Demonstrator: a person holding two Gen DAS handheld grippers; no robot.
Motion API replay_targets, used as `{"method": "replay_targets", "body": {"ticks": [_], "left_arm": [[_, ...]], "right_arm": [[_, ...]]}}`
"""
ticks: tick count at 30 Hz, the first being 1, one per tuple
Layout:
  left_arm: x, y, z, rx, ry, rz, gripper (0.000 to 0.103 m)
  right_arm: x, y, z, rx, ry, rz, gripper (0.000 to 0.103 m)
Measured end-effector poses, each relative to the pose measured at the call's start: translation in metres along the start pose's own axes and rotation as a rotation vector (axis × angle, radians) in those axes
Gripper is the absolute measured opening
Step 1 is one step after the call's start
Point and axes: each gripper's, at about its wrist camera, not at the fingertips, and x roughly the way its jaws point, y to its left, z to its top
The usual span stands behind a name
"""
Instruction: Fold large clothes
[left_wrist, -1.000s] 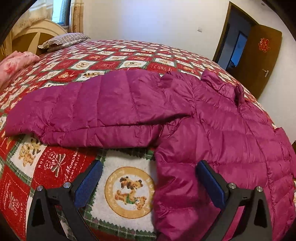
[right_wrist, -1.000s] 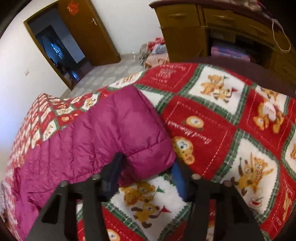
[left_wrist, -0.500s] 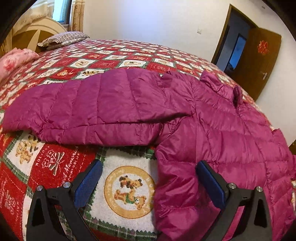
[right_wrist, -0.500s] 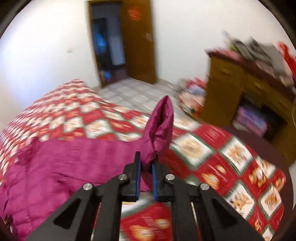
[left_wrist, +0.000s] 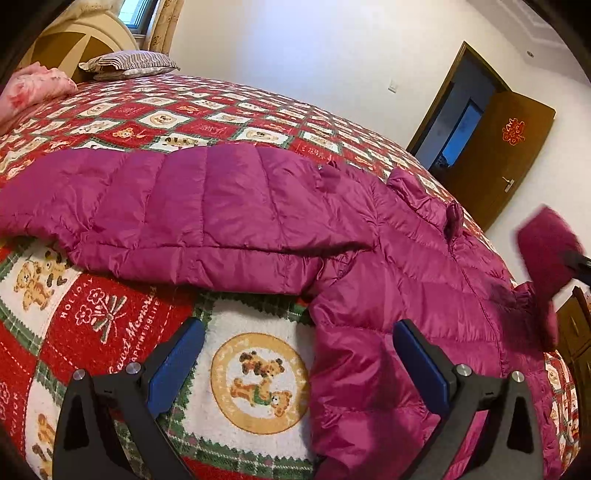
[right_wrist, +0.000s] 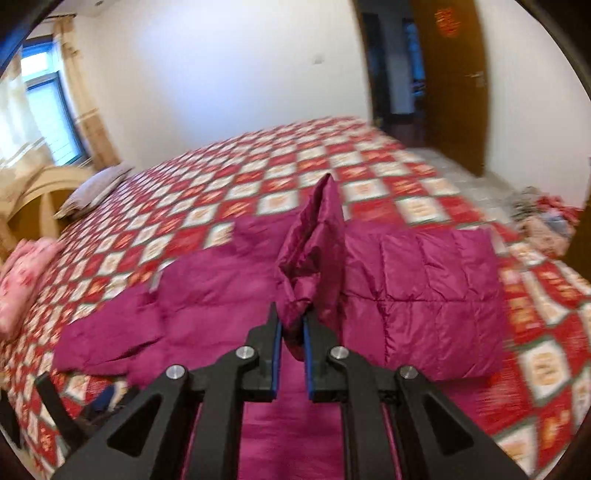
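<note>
A magenta quilted puffer jacket (left_wrist: 388, 280) lies spread on the red teddy-bear quilt (left_wrist: 122, 317), one sleeve (left_wrist: 177, 218) stretched out to the left. My left gripper (left_wrist: 297, 360) is open and empty, low over the quilt at the jacket's side edge. My right gripper (right_wrist: 291, 332) is shut on the other sleeve's cuff (right_wrist: 314, 251) and holds it raised over the jacket body (right_wrist: 424, 295). The raised cuff also shows at the right edge of the left wrist view (left_wrist: 546, 243). The left gripper shows at the bottom left of the right wrist view (right_wrist: 88, 410).
A striped pillow (left_wrist: 129, 64) and a pink blanket (left_wrist: 33, 88) lie by the headboard (left_wrist: 77, 37). An open wooden door (left_wrist: 506, 155) stands beyond the bed. A clothes pile (right_wrist: 543, 218) lies on the floor. A wooden cabinet (left_wrist: 576, 332) stands at the right.
My right gripper closed on the sleeve cuff, lifted it off the quilt and swung it over the jacket body. The left gripper stayed open and barely moved.
</note>
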Motion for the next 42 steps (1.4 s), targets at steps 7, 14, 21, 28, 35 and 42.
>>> {"method": "replay_targets", "body": {"ticks": [7,14,21,28,35,42], "left_arm": [[-0.002,0.004,-0.001,-0.017,-0.014,-0.028,0.102],[-0.002,0.006,-0.001,-0.024,-0.021,-0.042,0.102],[-0.002,0.006,-0.002,-0.023,-0.022,-0.043,0.102],[-0.002,0.005,-0.002,-0.018,-0.018,-0.036,0.102],[-0.001,0.003,-0.001,-0.011,-0.014,-0.024,0.102],[0.003,-0.003,-0.001,0.019,0.001,0.018,0.102]], "right_arm": [[0.058,0.066,-0.026,-0.077,0.106,0.132,0.013],[0.086,0.088,-0.043,-0.072,0.176,0.247,0.013],[0.107,0.096,-0.047,-0.019,0.255,0.349,0.057],[0.047,0.077,-0.026,-0.049,0.055,0.310,0.042],[0.024,-0.051,0.004,0.107,-0.060,-0.065,0.038],[0.073,-0.136,-0.032,0.214,0.108,-0.185,0.024]]}}
